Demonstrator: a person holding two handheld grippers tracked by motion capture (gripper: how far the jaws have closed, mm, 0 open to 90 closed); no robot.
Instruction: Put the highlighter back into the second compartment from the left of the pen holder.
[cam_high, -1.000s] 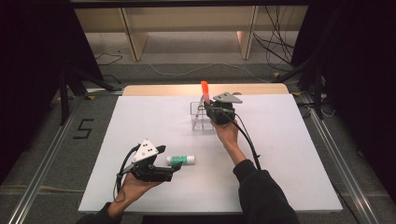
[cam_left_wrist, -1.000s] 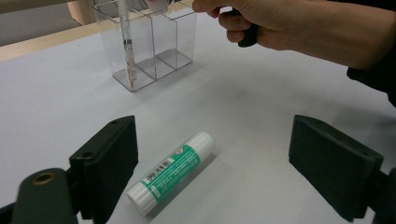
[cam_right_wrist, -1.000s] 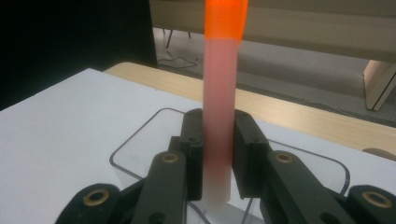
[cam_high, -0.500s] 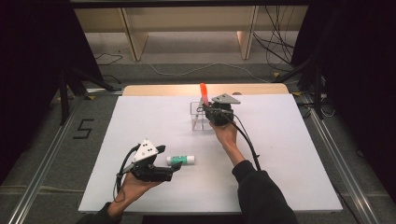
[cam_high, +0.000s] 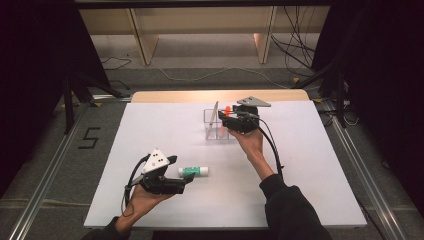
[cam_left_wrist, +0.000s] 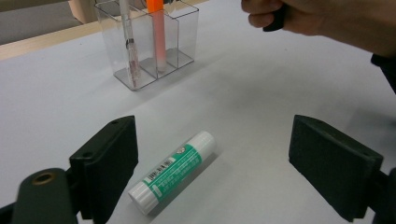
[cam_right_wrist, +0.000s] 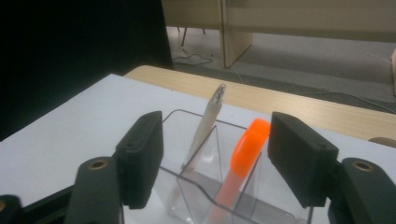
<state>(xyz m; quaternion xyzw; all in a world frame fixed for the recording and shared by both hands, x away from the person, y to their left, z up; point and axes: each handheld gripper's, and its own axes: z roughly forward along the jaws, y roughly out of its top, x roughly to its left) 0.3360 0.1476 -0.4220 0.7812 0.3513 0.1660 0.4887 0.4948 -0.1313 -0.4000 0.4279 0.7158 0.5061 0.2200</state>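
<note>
A clear plastic holder with three compartments stands at the back middle of the white table top. An orange marker leans in its middle compartment, and a white pen in the one beside it. My right gripper is level with the marker's top. Its jaws have just been opening and now stand open on either side of the orange marker without touching it. A green and white glue stick lies near the front. My left gripper is open, with the glue stick on the table between its jaws.
The white table top has a wooden strip along its far edge. Wooden shelf legs and cables are on the floor behind. Metal rails run down both sides.
My right gripper has opened off the orange marker and drawn back a little to the right. The marker now sits lower in the holder. The left gripper and glue stick have not moved.
</note>
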